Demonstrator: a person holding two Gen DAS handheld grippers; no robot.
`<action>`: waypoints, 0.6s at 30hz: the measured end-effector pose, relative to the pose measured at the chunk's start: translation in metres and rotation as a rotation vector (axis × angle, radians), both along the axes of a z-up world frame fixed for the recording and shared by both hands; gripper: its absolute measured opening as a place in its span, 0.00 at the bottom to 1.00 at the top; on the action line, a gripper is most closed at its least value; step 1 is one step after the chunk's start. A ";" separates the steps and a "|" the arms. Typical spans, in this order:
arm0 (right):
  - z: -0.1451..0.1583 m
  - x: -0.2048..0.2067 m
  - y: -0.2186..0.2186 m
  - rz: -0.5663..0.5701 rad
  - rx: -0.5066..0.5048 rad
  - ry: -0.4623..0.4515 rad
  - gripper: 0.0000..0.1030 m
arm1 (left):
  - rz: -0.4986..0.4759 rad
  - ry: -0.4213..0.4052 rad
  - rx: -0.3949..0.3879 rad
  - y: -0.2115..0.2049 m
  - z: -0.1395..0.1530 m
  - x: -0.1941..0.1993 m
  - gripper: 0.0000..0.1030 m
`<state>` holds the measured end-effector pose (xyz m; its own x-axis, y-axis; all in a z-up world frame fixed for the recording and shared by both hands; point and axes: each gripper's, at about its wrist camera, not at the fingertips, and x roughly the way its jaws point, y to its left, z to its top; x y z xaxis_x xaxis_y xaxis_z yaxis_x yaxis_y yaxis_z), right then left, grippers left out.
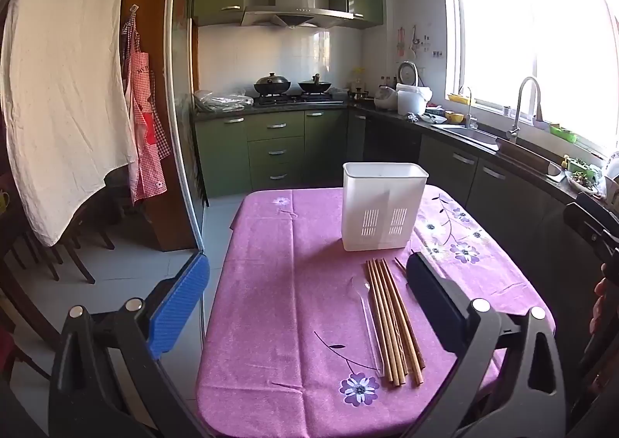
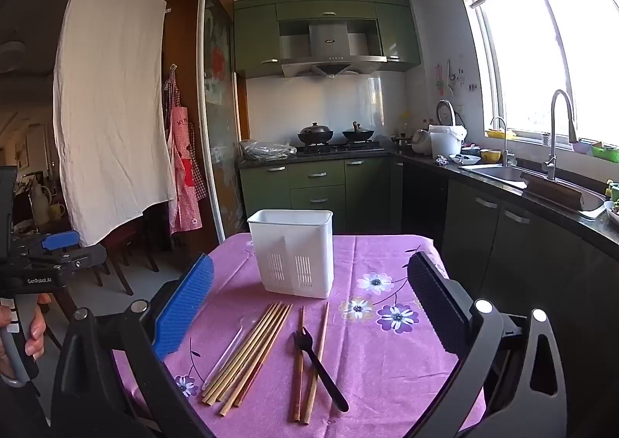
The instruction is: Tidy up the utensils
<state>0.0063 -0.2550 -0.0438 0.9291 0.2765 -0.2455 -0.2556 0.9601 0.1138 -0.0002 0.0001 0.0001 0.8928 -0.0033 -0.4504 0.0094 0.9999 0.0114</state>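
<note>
A white slotted utensil holder [image 1: 383,206] stands upright on the purple flowered tablecloth [image 1: 286,302]; it also shows in the right wrist view [image 2: 292,252]. Several wooden chopsticks [image 1: 392,322] lie in a bundle before it, with a clear plastic spoon [image 1: 365,318] at their left. In the right wrist view the bundle [image 2: 251,353], the clear spoon [image 2: 228,353], two darker chopsticks [image 2: 309,360] and a black plastic fork [image 2: 317,364] lie on the cloth. My left gripper [image 1: 305,302] is open and empty above the table. My right gripper [image 2: 309,306] is open and empty above the utensils.
The table stands in a green kitchen. A counter with a sink [image 2: 510,173] runs along the right. A stove with two pots [image 2: 332,136] is at the back. A white sheet [image 2: 112,97] and an apron [image 2: 183,175] hang at the left, with chairs below.
</note>
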 end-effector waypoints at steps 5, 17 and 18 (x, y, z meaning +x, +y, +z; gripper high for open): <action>0.000 0.000 0.001 0.003 -0.003 0.002 0.96 | -0.003 0.002 -0.005 0.000 0.000 0.000 0.94; 0.001 0.001 0.002 0.004 -0.009 0.009 0.96 | -0.011 0.010 0.007 -0.006 -0.005 0.002 0.94; 0.001 0.001 0.002 0.005 -0.010 0.010 0.96 | -0.013 0.012 0.006 -0.006 -0.004 0.002 0.94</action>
<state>0.0074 -0.2526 -0.0429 0.9253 0.2781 -0.2578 -0.2588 0.9600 0.1066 0.0020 -0.0056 -0.0043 0.8870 -0.0122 -0.4615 0.0226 0.9996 0.0171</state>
